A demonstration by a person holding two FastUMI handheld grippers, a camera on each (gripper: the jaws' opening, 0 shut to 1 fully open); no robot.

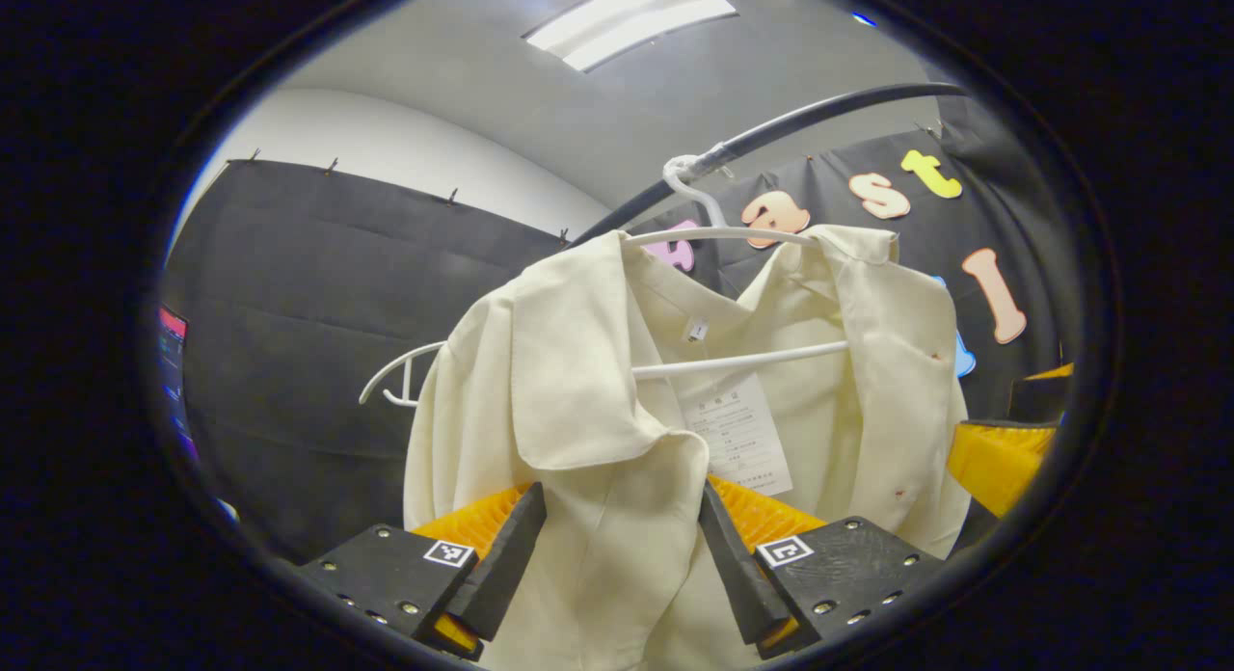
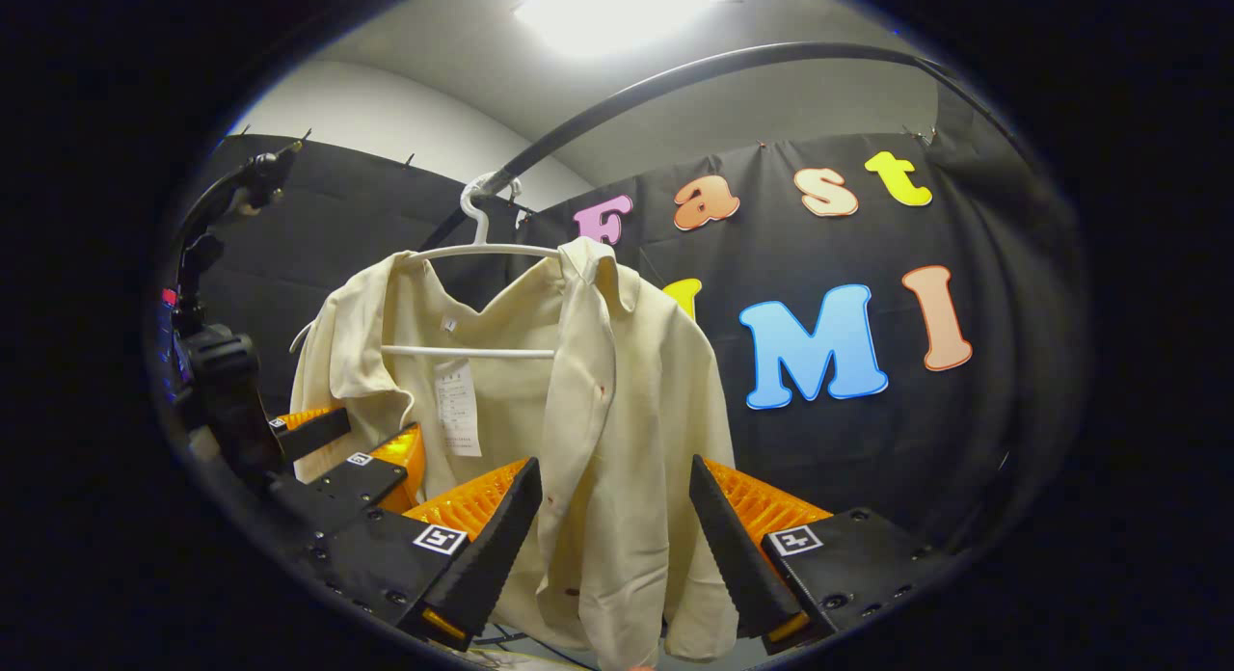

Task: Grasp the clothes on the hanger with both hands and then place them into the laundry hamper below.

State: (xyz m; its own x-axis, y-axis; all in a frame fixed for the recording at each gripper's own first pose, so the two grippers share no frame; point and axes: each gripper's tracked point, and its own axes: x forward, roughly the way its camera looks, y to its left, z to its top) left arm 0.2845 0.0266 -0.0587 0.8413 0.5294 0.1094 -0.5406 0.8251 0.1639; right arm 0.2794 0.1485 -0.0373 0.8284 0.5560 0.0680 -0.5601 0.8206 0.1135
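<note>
Grasp step pending. Cream shirt (image 1: 617, 440) hangs on white hanger (image 1: 742, 362) under rail (image 2: 675, 78). Left gripper (image 1: 622, 555) spread wide, left front panel between fingers. Right gripper (image 2: 617, 546) likewise agape around right panel at 6 o'clock. Next: clench both, lift off.

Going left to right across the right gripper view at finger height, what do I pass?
Left gripper → right gripper's left finger → cream shirt hanging between the open fingers → right gripper's right finger.
</note>
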